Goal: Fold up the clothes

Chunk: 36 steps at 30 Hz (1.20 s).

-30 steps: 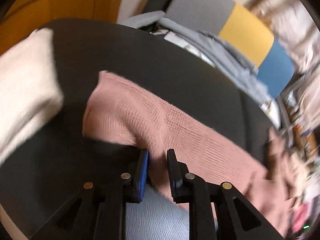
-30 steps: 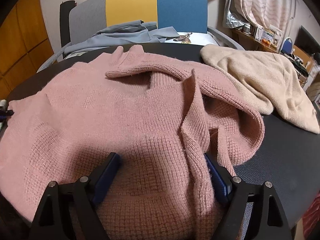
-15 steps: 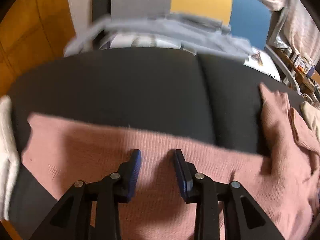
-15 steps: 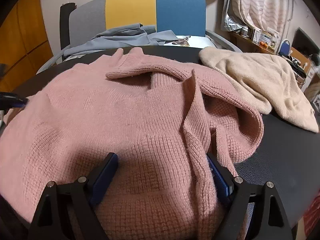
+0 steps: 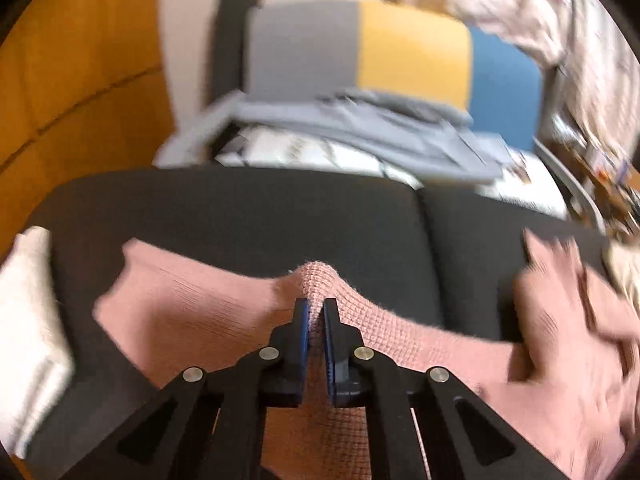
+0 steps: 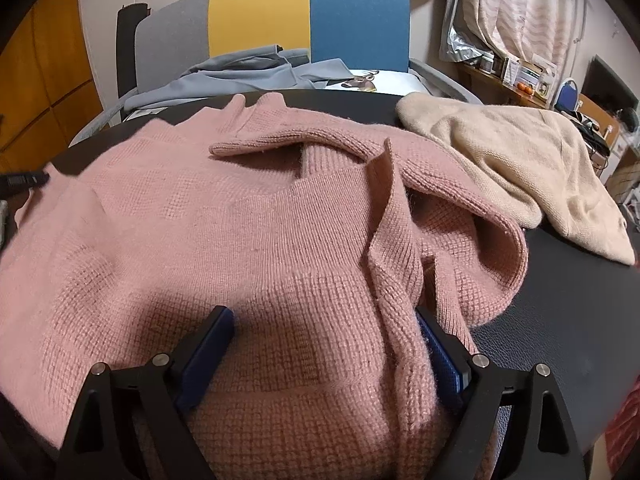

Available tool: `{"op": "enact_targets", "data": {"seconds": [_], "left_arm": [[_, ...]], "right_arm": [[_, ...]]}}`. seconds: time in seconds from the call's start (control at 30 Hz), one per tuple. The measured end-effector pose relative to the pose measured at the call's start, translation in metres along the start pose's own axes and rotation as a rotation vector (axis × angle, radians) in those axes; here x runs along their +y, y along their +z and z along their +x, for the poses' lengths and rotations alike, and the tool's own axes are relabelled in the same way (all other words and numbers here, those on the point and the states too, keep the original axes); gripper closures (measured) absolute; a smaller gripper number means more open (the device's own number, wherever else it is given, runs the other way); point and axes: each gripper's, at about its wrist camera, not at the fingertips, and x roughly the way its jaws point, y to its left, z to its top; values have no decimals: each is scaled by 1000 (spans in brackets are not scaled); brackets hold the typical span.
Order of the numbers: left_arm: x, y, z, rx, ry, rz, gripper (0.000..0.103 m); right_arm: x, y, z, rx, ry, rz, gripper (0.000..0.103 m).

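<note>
Pink waffle-knit sweater (image 6: 248, 248) lies spread on the black round table (image 6: 568, 320), body broad side to side. One sleeve is already thrown across the chest near the collar, a raised fold ridge running toward the right gripper.

The other sleeve (image 5: 208, 300) stretches flat along the table, long axis left to right in the left wrist view, cuff end at far left. Left gripper (image 5: 315, 312) is clenched on a pinch of this sleeve about mid-length; the knit peaks up into a small tent between the blue pads.

Right gripper (image 6: 324, 344): jaws spread wide, straddling the sweater body near the hem, pads resting beside knit, nothing gripped.

Judgement: the left gripper holds the sleeve, so it is the nearer tool; the sweater body lies to its right, so a fold would carry the sleeve that way, across its own long axis.

Beige knit garment (image 6: 520, 168) lies beyond the sweater's right edge, touching it; white cloth (image 5: 28, 320) lies just beyond the cuff.
</note>
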Motion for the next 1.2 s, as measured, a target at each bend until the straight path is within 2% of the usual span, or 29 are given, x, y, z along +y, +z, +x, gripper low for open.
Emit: {"op": "enact_targets", "data": {"seconds": [0.13,0.23,0.3,0.37,0.4,0.53,0.6,0.67,0.77,0.83,0.9,0.97,1.03,1.1,1.17,1.2], "left_arm": [[39,17,11,6,92,-36,97],[63,11,31,61,116,-52,97],[69,-5,51,136,126,-32,95],[66,-24,48,135,146,-6,92],[63,-25,41,121,149,-10,89],[50,-27,9,57,158,-39,87],[44,-24,-18,-26,123,-111,83],[32,-20,-33,-70,40,-137,81],[-18,-25,-22,9,-55,-14,81],[-53,-43,-10,97,-74,111,81],[-81,-64,1,107,1,249,81],[-90,-69,-1,98,55,304,81],[-85,-71,-4,101,55,280,80],[-75,-73,-6,93,70,261,72],[-65,-73,-6,95,82,213,67],[-58,-71,-5,102,67,175,64]], "right_arm": [[4,1,1,1,-8,4,14],[6,1,1,1,-13,5,14],[8,0,0,0,-18,6,13],[9,1,1,0,-21,8,13],[10,1,1,1,-22,9,12],[12,3,1,6,-24,12,12],[12,4,1,8,-23,14,12],[12,5,1,11,-19,16,12],[11,9,-6,11,13,12,12],[5,11,-23,-29,71,31,15],[-1,15,-44,-80,105,42,18],[-6,20,-63,-126,126,44,22],[-10,31,-76,-162,132,24,29],[-15,49,-81,-180,107,-24,38],[-13,75,-65,-161,70,-94,49],[-11,88,-55,-148,52,-132,50]]}}
